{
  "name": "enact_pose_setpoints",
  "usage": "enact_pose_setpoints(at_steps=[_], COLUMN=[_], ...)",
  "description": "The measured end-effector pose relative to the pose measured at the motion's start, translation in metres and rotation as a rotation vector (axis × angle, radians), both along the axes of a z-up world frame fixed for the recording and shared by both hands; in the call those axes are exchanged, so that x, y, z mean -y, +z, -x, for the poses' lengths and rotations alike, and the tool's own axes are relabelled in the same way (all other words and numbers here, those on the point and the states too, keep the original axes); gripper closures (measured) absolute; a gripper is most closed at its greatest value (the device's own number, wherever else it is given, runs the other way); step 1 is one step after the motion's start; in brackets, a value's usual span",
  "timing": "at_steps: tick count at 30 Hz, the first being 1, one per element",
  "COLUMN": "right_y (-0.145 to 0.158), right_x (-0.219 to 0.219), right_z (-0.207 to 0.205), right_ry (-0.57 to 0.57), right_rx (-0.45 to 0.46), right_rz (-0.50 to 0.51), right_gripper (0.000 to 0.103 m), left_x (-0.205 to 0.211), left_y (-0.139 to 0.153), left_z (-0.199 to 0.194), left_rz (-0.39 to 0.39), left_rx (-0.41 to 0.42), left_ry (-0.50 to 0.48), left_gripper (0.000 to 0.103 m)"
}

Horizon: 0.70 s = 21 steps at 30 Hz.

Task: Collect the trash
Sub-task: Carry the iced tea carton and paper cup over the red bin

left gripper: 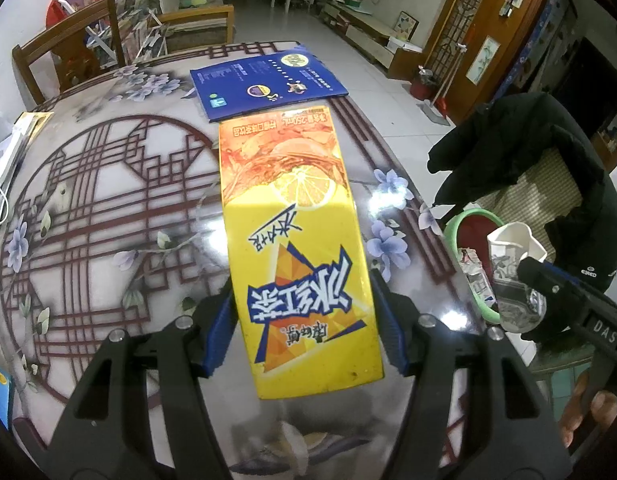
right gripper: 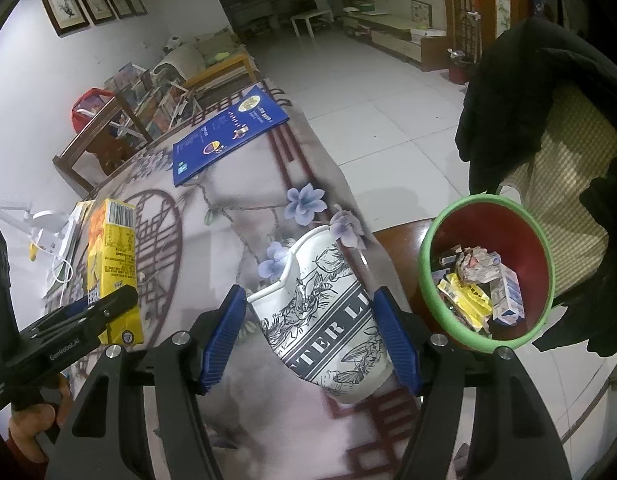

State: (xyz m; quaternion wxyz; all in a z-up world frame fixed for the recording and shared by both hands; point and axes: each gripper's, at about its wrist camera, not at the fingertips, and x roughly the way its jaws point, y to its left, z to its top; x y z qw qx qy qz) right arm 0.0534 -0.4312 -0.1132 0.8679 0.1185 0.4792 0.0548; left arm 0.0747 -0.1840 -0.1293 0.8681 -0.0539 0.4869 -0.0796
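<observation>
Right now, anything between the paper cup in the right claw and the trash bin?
Nothing solid. In the right wrist view, only table edge and open gap separate the paper cup from the bin.

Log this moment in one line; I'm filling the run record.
left gripper: shut on yellow drink carton | right gripper: shut on crushed paper cup | bin: beside table, holds trash

Yellow-orange carton [left gripper: 296, 248] — green-rimmed red bin [right gripper: 484, 272]

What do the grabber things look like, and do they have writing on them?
Both tongs, left and right, are black, with angular cut-out arms, silver round bolts and ribbed blue pads on the fingers. White lettering on the left one's side reads "GenRobot.AI". A bare hand grips its handle. No cables show.
</observation>
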Motion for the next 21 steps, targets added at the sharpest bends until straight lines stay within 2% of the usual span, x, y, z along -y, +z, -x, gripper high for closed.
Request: enact_pose_setpoints(at_steps=[21], right_y=[-0.002], right_x=[0.084], right_z=[0.000], right_ry=[-0.096], right_rx=[0.013], right_rz=[-0.012], right_gripper=[0.039], left_x=[0.090], left_y=[0.017], left_z=[-0.019], left_rz=[-0.014], left_rx=[0.055], left_ry=[-0.099], left_gripper=[0.044])
